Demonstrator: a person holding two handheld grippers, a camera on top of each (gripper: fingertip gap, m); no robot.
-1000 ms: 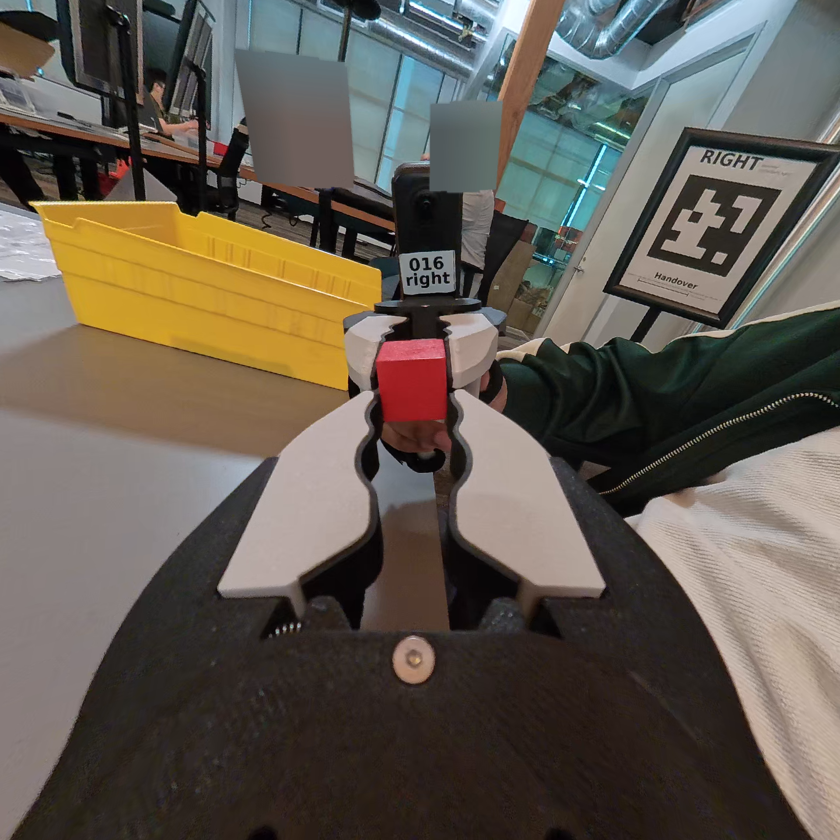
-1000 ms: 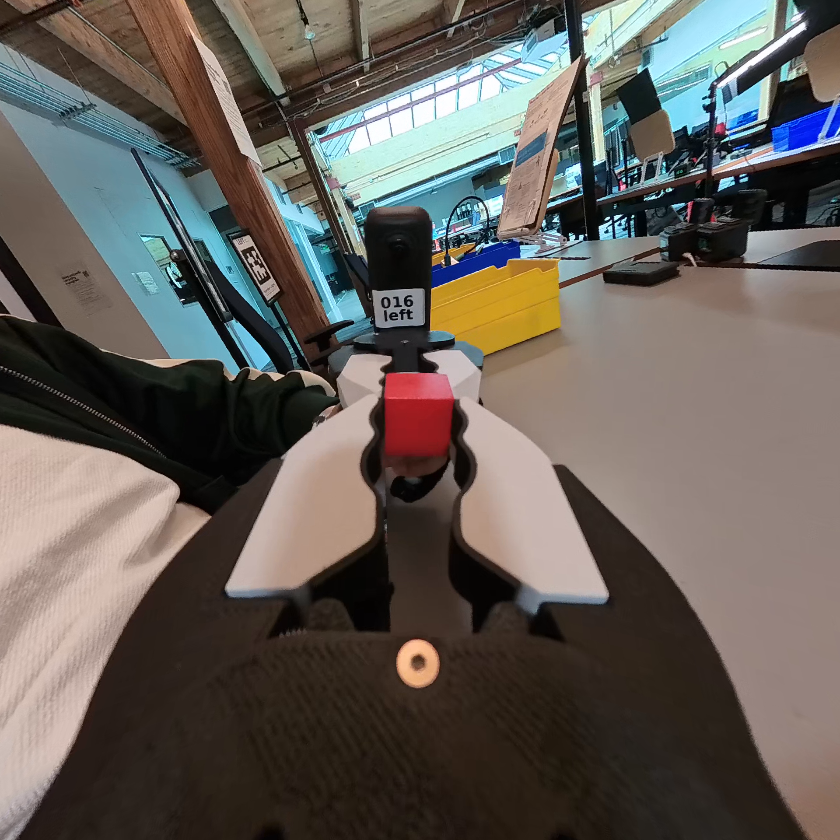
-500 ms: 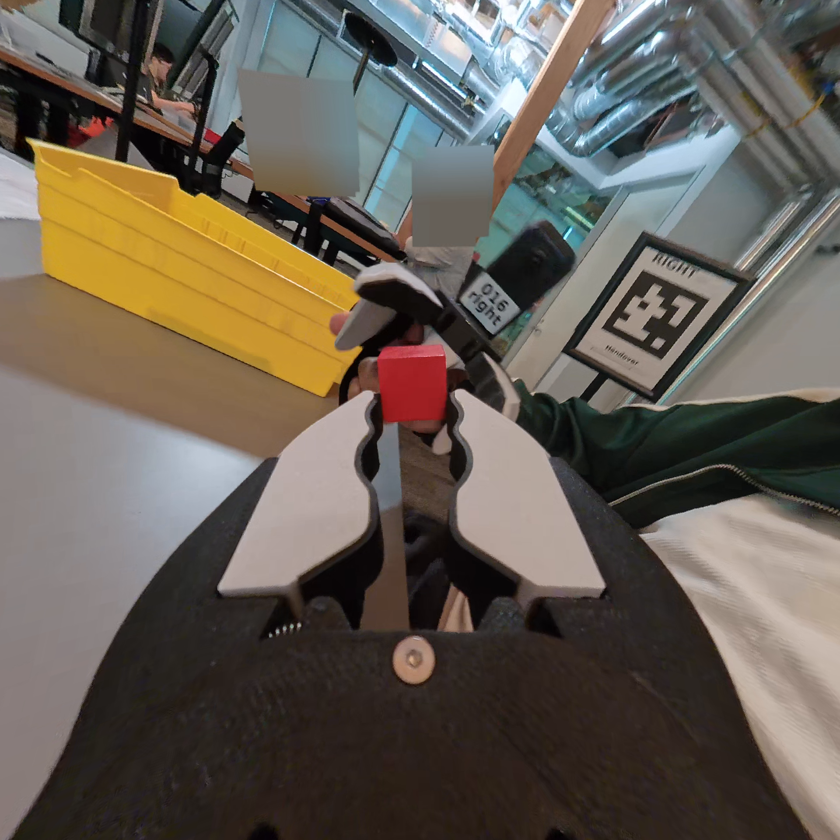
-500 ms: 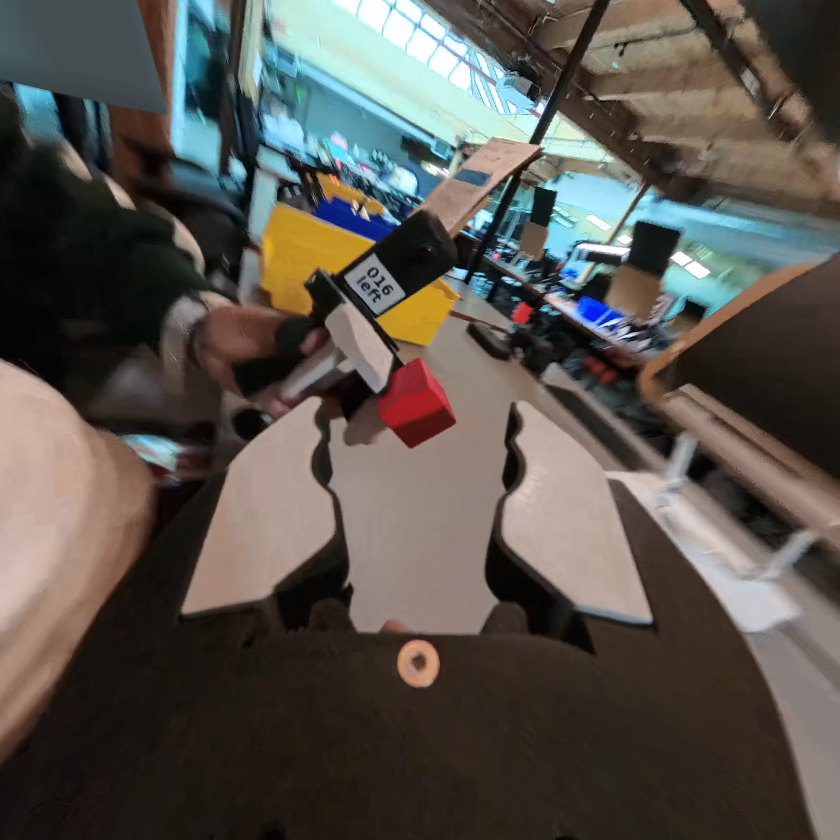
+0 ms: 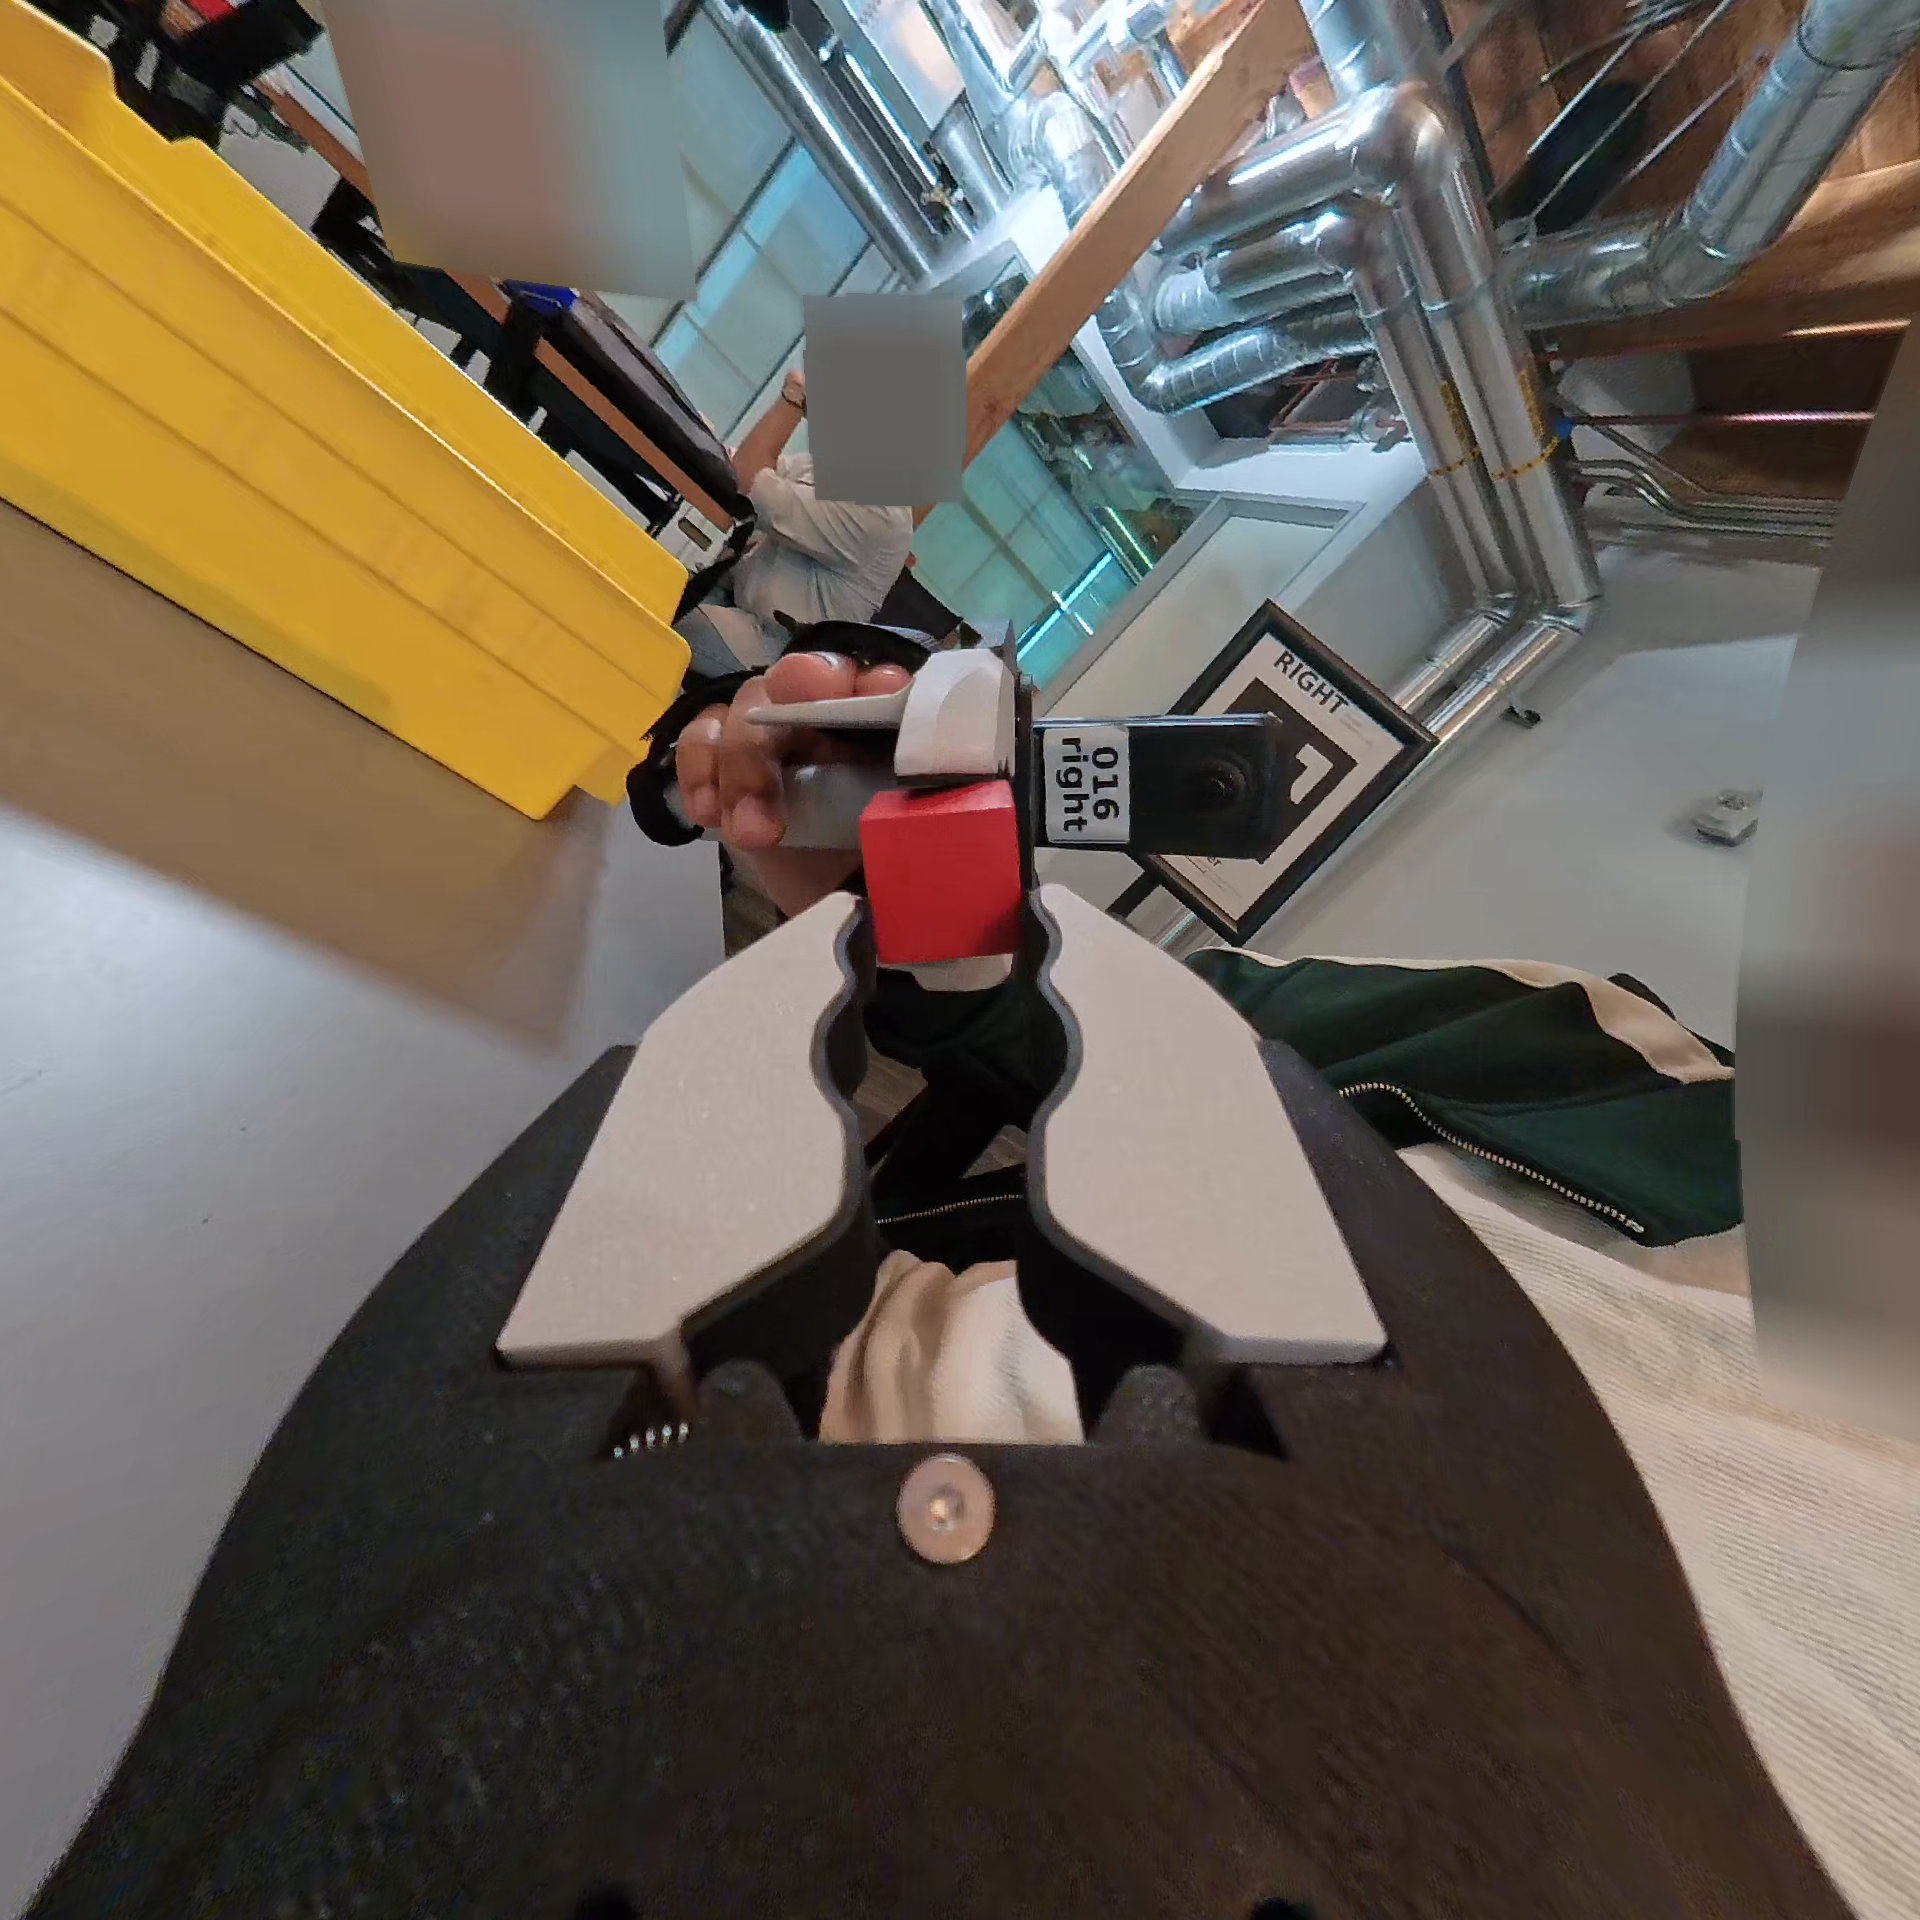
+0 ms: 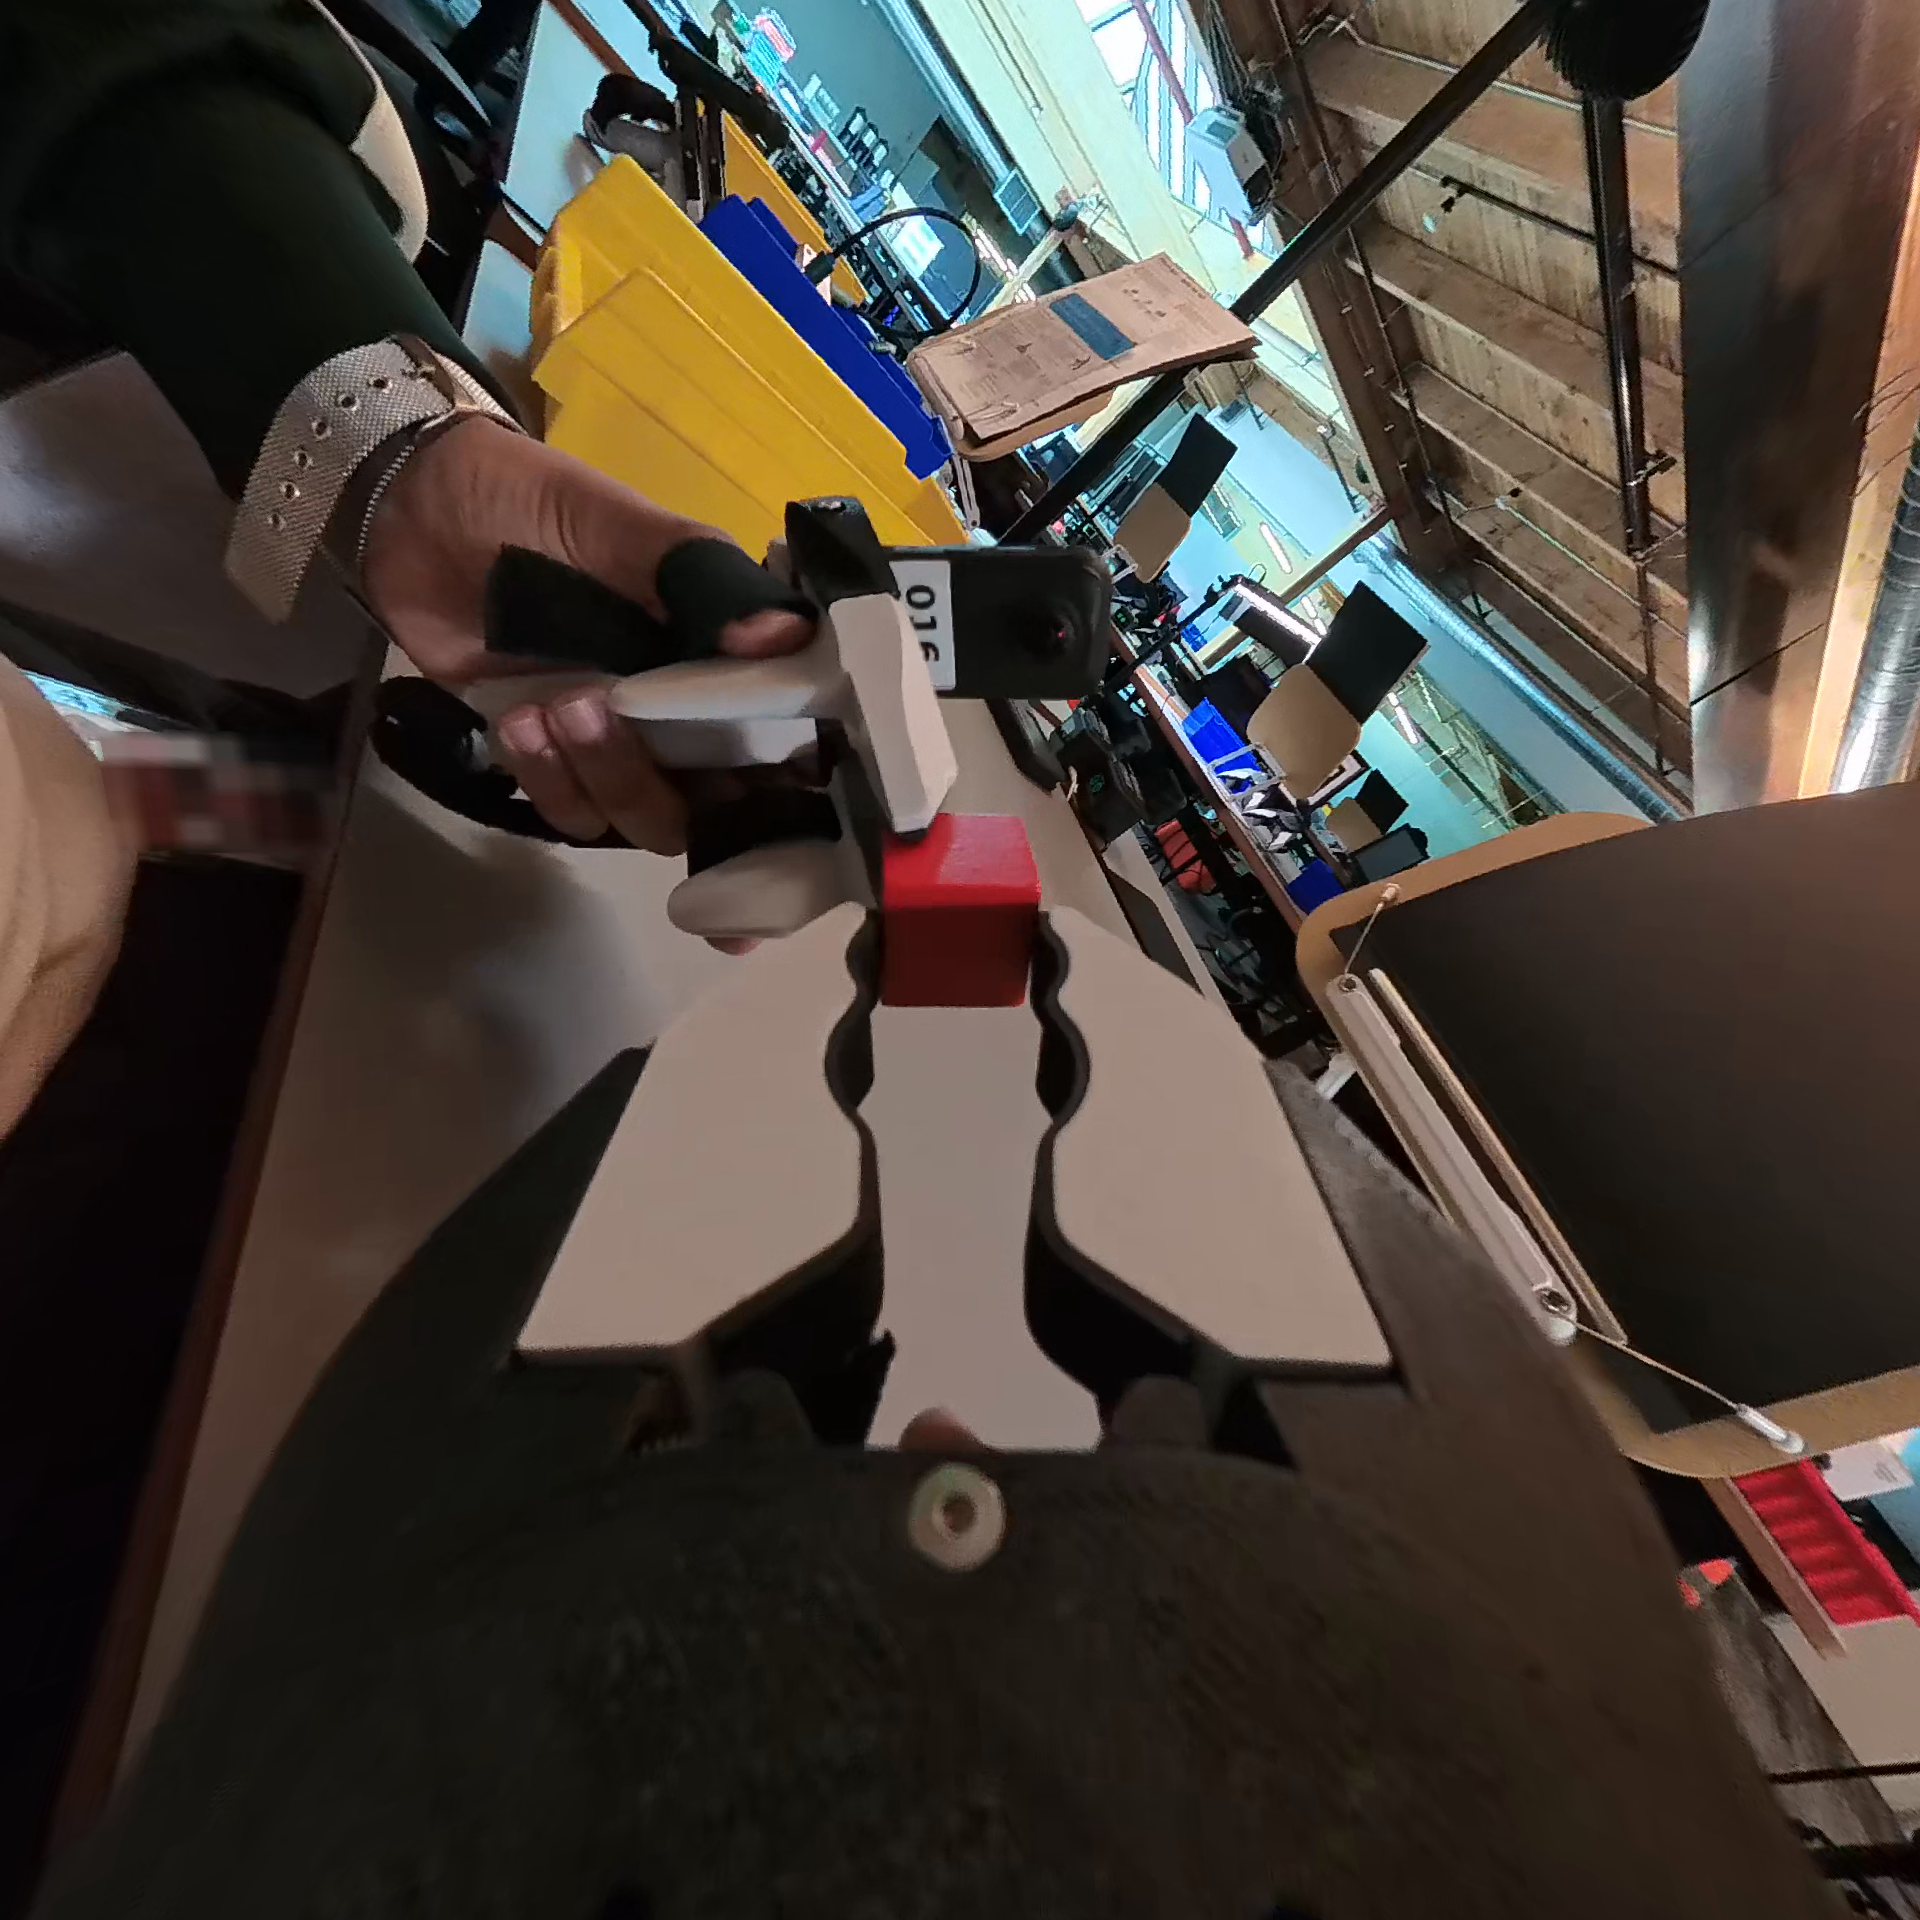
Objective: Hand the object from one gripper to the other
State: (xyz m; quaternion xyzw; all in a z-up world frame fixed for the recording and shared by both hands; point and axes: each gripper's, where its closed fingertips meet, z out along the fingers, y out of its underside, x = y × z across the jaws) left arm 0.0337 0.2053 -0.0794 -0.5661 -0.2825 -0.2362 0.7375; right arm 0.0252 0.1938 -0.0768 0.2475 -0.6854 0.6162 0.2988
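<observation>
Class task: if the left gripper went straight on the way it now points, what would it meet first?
The left gripper already clamps the red cube; straight on, it would likely meet the right gripper gripping that cube crosswise, though depth is unclear.

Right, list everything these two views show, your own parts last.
red cube: one, red, in the air, pinched by both grippers
yellow bins: at least two, yellow, on the table
blue bin: one, blue, behind the front yellow bin
table: one, grey, under the grippers
framed sign: one, black frame, on a stand behind
cardboard sheet: one, brown, propped up beyond the bins
ducts: several, silver, overhead
seated person: one, white shirt, background
left gripper: one, grey fingers, shut on the cube
right gripper: one, grey fingers, shut on the cube, crosswise to the left
green sleeve: one, dark green, right arm
watch strap: one, silver, left wrist
</observation>
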